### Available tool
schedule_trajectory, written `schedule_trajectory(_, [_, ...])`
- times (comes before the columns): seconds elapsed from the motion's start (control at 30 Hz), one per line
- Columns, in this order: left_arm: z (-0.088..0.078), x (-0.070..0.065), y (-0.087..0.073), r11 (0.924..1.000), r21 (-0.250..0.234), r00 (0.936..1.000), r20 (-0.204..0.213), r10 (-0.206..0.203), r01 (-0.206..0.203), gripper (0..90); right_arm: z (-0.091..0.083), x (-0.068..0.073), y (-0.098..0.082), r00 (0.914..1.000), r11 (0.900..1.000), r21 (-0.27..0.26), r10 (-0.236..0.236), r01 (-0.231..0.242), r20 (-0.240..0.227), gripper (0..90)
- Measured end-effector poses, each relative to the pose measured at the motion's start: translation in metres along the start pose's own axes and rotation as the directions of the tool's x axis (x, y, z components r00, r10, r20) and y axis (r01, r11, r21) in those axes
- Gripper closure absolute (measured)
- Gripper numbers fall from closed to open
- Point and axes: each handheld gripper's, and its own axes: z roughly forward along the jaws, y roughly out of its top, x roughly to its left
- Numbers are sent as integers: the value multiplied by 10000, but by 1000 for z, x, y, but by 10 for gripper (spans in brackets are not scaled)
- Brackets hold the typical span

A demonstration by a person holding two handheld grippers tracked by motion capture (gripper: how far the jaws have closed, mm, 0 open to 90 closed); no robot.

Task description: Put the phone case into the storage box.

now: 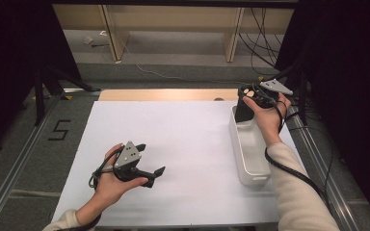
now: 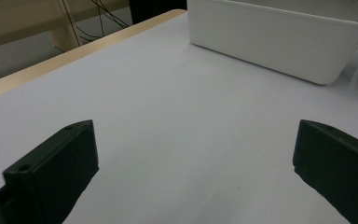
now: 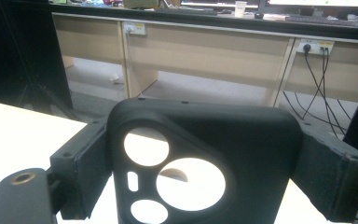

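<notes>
Holding the black phone case [image 3: 205,163] between its jaws, your right tool [image 1: 253,96] sits at the far right corner of the desk [image 1: 173,139], just above the far end of the white bin [image 1: 248,149]. The right gripper view shows the case upright, its back toward the camera, with the camera cutouts showing light through them and a jaw pressed on each side edge. So this tool is closed on the case across its width.

Expect the case to be very light and probably somewhat flexible, since it is a thin shell with nothing inside. Squeezed across the open sides like this, it may bow inward, so keep the pressure gentle. The finish looks matte, which should give the pads fair purchase, but a thin shell can still twist or pop out if you swing it fast. It does not look fragile; a short drop into the bin should do it no harm. If you need a new hold, the side walls near the middle of their length are the best place, away from the cutouts, where the material is thinnest.

Your left tool [image 1: 147,161] is near the front left of the desk, jaws standing wide apart with nothing between them, pointing across the bare white surface toward the bin [image 2: 279,42].
</notes>
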Motion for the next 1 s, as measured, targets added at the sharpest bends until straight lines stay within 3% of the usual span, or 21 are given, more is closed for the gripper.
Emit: schedule_trajectory(1.0, [0, 0, 0, 10000, 5, 10000, 4, -1, 1, 0, 6, 1, -7, 9999, 9995, 306, -86, 88, -62, 146])
